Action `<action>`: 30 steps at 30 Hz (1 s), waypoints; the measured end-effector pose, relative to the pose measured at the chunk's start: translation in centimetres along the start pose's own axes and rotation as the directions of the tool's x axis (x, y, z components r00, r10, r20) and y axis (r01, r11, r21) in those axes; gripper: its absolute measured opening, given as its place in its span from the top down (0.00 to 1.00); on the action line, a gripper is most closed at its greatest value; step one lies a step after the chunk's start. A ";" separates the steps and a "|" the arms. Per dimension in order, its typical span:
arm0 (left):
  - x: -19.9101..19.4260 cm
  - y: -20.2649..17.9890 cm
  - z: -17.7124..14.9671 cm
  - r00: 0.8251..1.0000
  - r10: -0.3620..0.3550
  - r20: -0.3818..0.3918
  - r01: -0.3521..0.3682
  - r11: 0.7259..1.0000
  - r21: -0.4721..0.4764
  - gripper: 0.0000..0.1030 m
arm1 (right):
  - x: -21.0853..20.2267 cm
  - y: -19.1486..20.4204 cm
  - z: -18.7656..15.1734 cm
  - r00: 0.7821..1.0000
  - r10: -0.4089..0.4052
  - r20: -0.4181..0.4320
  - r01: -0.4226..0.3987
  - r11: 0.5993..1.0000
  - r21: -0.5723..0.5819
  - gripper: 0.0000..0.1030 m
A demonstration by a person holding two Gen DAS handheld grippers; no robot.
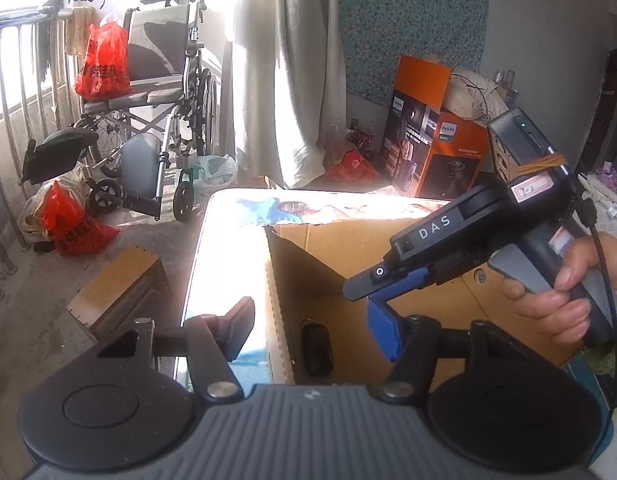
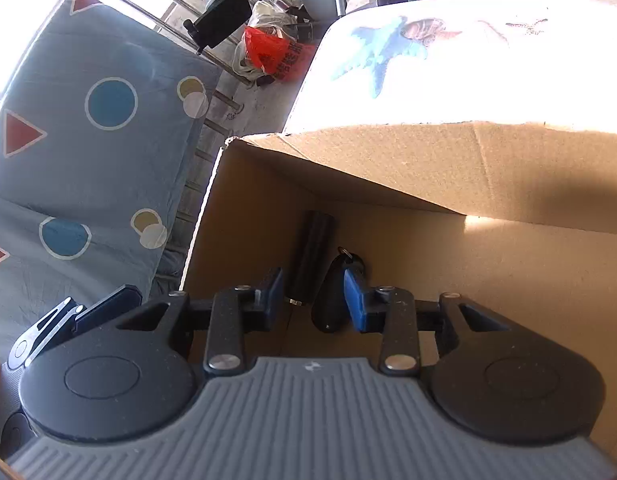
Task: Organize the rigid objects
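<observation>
An open cardboard box [image 1: 300, 276] stands on a table with a sea-creature cloth [image 1: 224, 240]. On the box floor lie a black key fob [image 1: 317, 350] and a black cylinder [image 2: 311, 256]; the fob [image 2: 333, 300] rests just right of the cylinder. My right gripper [image 2: 313, 297] hangs inside the box [image 2: 428, 168] above both, jaws apart and pressing on neither. In the left wrist view a hand [image 1: 564, 292] holds that right gripper [image 1: 366, 290] over the box. My left gripper [image 1: 311, 330] is open and empty at the box's near left corner.
On the floor to the left are a wheelchair [image 1: 160, 120], red plastic bags [image 1: 68, 224] and a wooden stool [image 1: 116, 288]. An orange Philips carton [image 1: 440, 148] stands behind the table. Blue patterned bedding [image 2: 88, 120] and a metal railing [image 2: 212, 124] lie left of the box.
</observation>
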State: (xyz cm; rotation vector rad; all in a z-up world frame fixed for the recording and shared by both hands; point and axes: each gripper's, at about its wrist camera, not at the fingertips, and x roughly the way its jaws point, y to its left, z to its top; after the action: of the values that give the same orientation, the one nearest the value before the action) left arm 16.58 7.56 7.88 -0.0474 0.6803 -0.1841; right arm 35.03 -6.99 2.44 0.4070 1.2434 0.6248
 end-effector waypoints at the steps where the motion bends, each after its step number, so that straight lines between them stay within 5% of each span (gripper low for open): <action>1: -0.7 0.0 -0.1 1.000 -0.008 0.017 0.008 1.000 0.000 0.33 | -1.5 0.4 -0.4 1.000 0.003 0.027 -0.003 1.000 -0.008 0.58; 6: -4.6 -0.9 -1.0 0.992 -0.053 0.114 0.049 0.998 0.040 0.12 | -9.8 2.8 -4.4 0.982 0.013 0.190 0.001 0.997 -0.073 0.44; 9: -6.4 -1.6 -1.8 0.985 -0.070 0.155 0.063 0.997 0.052 0.10 | -14.8 4.1 -8.3 0.954 0.002 0.299 0.034 0.993 -0.117 0.23; 15: -8.9 -2.9 -4.5 0.975 -0.170 0.142 0.170 0.985 0.016 0.00 | -21.8 6.4 -18.1 0.859 -0.183 0.478 0.314 0.926 -0.210 0.01; 20: -8.7 -4.6 -8.3 0.968 -0.247 0.042 0.248 0.968 -0.032 0.00 | -22.3 5.9 -24.9 0.784 -0.339 0.521 0.481 0.861 -0.164 0.01; 30: -7.2 -8.8 -14.4 0.929 -0.359 -0.091 0.358 0.933 -0.026 0.00 | -17.5 0.7 -35.6 0.659 -0.533 0.531 0.617 0.786 0.024 0.01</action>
State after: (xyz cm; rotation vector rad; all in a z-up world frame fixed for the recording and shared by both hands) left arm 0.68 0.48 2.10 -0.1737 0.7632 -0.5390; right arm -2.52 -19.25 5.80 0.0098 0.7237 0.0367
